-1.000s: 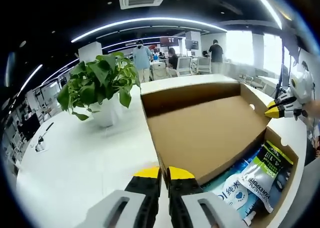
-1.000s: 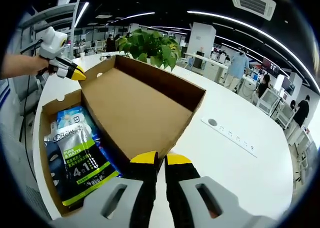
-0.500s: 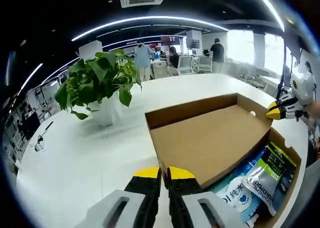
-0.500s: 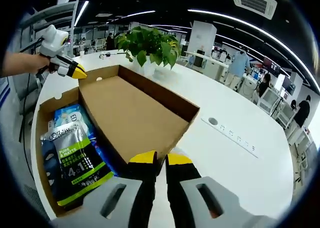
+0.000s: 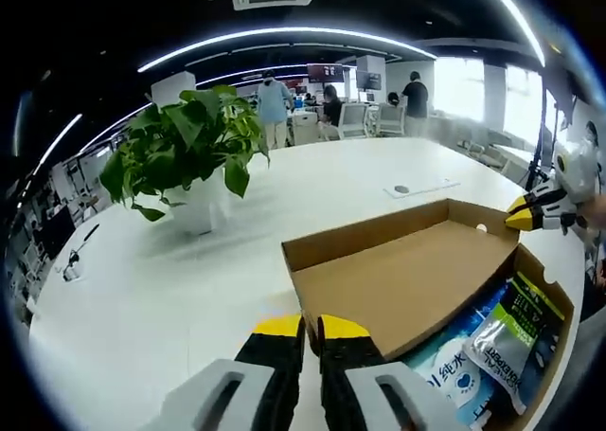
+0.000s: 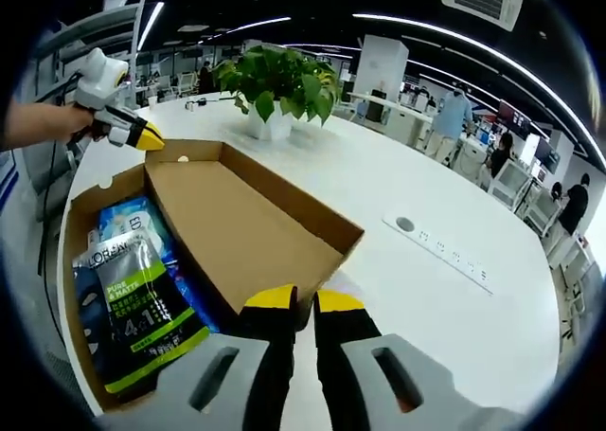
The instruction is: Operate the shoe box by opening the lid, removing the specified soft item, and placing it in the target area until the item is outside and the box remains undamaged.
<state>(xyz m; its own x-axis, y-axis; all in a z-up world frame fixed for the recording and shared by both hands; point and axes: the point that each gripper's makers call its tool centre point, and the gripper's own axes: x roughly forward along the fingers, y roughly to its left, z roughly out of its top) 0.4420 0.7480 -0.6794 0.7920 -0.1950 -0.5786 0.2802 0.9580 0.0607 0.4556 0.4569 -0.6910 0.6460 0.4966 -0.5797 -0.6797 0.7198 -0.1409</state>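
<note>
Lid swung open, pouches exposed

Both tongs, left [image 5: 311,329] and right [image 6: 304,302], sit pressed together at opposite corners of the lid [image 6: 237,234], probably steadying it; soft pouches [image 6: 133,298] lie inside the shoe box [image 6: 76,260], just left of the right tongs.

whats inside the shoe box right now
Inside the shoe box lie soft packets: a green and black pouch on top, blue and white packs beneath it. The opened lid covers part of the interior, so anything under it is hidden.
</note>
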